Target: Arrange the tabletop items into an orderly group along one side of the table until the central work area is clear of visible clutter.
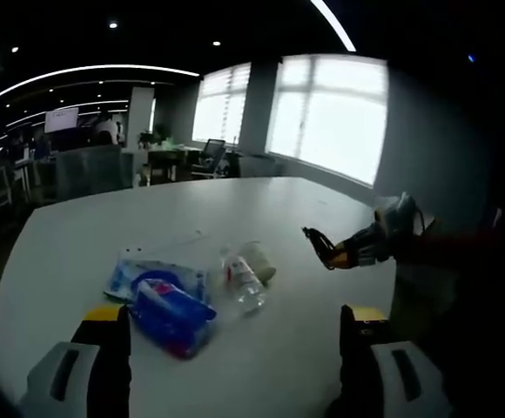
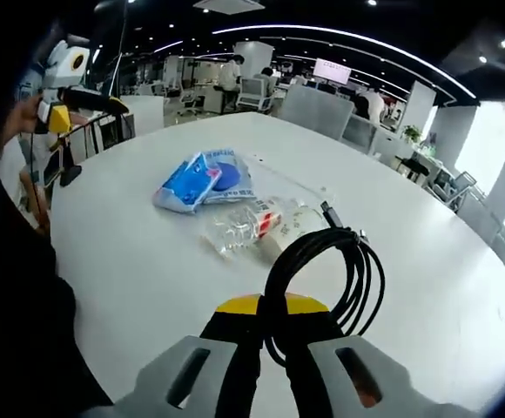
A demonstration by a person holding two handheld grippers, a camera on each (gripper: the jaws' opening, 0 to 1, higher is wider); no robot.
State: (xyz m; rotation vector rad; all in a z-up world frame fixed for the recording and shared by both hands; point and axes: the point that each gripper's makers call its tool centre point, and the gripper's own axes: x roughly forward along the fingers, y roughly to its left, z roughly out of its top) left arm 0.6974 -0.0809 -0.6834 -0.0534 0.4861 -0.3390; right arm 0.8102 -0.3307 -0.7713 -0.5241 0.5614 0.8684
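Left gripper view: my left tool (image 1: 235, 335) hangs with jaws spread wide and nothing between them, above the white oval desk (image 1: 78, 235), where a blue plastic packet (image 1: 170, 309), a clear plastic bottle with a red label (image 1: 242, 280) and a pale paper cup (image 1: 259, 261) lie close together. Right gripper view: my right tool (image 2: 272, 335) is clamped on a coiled black cable (image 2: 335, 270), lifted over the desk near the same cluster of items.
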